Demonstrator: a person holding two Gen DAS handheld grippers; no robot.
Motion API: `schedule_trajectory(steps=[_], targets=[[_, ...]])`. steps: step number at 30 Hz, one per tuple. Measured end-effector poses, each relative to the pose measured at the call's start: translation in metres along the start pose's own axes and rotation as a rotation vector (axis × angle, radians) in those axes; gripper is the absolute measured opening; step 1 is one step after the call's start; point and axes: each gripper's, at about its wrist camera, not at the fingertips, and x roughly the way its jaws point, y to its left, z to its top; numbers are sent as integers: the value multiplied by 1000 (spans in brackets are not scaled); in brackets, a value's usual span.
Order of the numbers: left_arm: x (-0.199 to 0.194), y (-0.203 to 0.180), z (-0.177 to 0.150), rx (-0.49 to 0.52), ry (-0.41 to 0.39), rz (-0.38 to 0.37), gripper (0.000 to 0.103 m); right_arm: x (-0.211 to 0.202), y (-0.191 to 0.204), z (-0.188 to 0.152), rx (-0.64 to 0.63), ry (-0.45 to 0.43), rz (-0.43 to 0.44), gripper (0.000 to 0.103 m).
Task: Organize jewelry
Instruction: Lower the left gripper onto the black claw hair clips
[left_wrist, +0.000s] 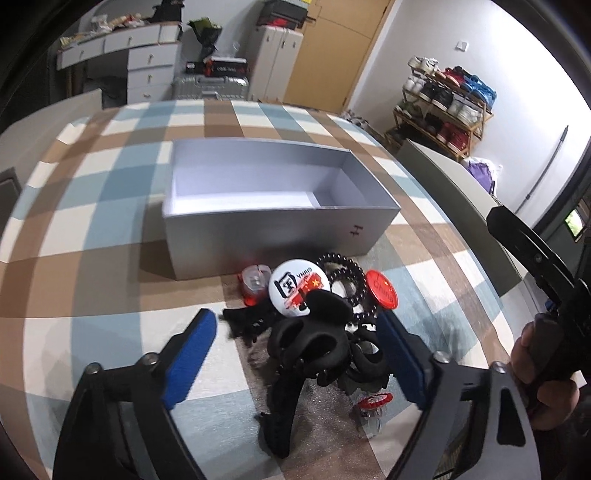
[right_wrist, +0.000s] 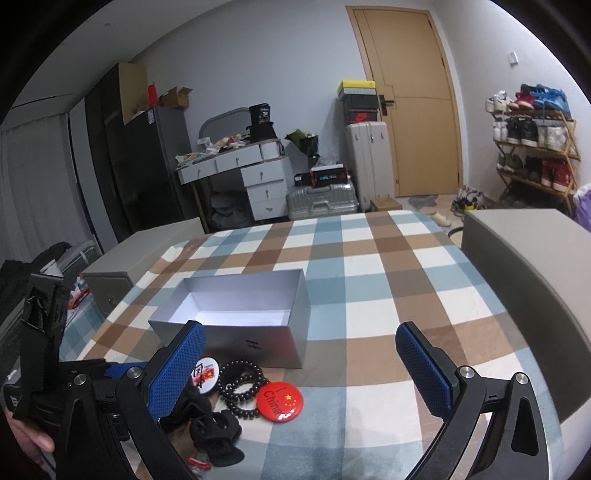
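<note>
My left tongs (left_wrist: 299, 339) stand open over a heap of black hair ties and scrunchies (left_wrist: 314, 343) on the checked cloth (left_wrist: 110, 206) of the bench, the blue pads on either side of the heap and clear of it. Nothing is gripped. Behind the heap lie a white pin badge (left_wrist: 298, 287), a coil of dark bead bracelets (left_wrist: 345, 277) and a red pin badge (left_wrist: 380, 294), all close together, the beads touching both badges. A small red-and-clear item (left_wrist: 255, 284) sits just left of the white badge, and another red-rimmed piece (left_wrist: 373, 402) lies at the near edge of the heap. The open silver box (left_wrist: 280, 225) stands just beyond the jewelry, its inside bare and white.

My right tongs (right_wrist: 303, 369) are also open and hold nothing, hovering to the right of the pile, with the left pad above the white badge and the right pad over bare cloth. A hand (left_wrist: 543, 373) grips the right handle at the edge of the left view.
</note>
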Motion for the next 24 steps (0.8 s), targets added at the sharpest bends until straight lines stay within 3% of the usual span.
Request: schedule_trajectory(steps=[3,5,15,24], targets=[[4,1,0,5,36,-33,61,3,-1,-2,3,11,4,103],[7,1,-2,11,63,-57,42,5,-2,-3,8,20,10,103],[1,-1,-2,47,41,-51,42,7,-3,-10,9,59,44,103],[-6,4,3,44,9,-34,42,6,3,-23,13,117,129,103]])
